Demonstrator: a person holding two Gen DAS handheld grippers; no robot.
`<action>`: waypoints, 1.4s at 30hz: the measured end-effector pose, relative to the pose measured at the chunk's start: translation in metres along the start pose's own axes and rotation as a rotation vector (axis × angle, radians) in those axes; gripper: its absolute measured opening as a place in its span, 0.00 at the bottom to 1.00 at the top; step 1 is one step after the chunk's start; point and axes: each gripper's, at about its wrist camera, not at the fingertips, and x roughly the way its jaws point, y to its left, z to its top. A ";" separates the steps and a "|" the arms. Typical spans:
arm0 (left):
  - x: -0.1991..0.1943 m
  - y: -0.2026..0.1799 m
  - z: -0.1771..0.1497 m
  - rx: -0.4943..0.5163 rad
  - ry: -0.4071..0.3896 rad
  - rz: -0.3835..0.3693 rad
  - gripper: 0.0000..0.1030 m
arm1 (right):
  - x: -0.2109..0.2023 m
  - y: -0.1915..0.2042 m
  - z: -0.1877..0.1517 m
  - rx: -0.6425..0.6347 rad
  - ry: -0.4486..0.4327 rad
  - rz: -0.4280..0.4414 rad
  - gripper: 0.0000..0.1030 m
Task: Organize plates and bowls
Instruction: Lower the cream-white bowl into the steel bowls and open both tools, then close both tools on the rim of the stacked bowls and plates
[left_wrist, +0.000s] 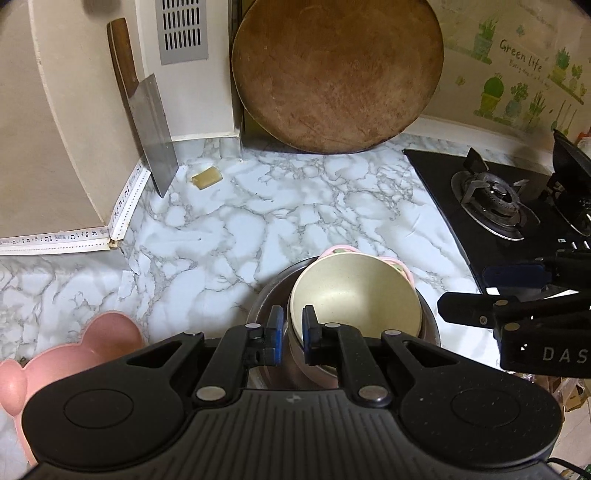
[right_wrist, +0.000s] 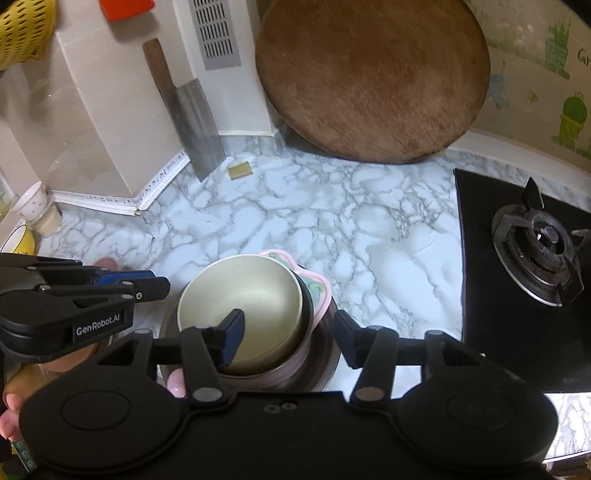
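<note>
A cream bowl (left_wrist: 354, 295) sits tilted in a stack on a pink plate (left_wrist: 397, 264) inside a steel bowl (left_wrist: 273, 295). My left gripper (left_wrist: 291, 328) is shut on the cream bowl's near rim, one pad on each side of the wall. In the right wrist view the cream bowl (right_wrist: 251, 291) lies on the pink plate (right_wrist: 317, 291) in the steel bowl (right_wrist: 325, 354). My right gripper (right_wrist: 288, 332) is open and empty, with its jaws astride the stack. A pink bear-shaped plate (left_wrist: 74, 347) lies at the left.
A round wooden board (left_wrist: 336, 74) and a cleaver (left_wrist: 151, 129) lean on the back wall. A gas stove (right_wrist: 535, 258) is at the right. A small tan block (left_wrist: 207, 177) lies on the marble counter (left_wrist: 295, 206). Cups (right_wrist: 33, 210) stand far left.
</note>
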 end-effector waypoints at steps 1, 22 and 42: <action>-0.002 0.000 -0.001 0.001 -0.005 0.002 0.10 | -0.003 0.000 -0.001 -0.002 -0.009 0.000 0.58; -0.025 0.031 -0.046 -0.044 -0.115 0.026 0.74 | -0.016 0.000 -0.040 -0.019 -0.081 -0.031 0.94; 0.049 0.040 -0.067 -0.109 -0.036 0.102 0.74 | 0.051 -0.046 -0.057 -0.023 0.013 -0.046 0.88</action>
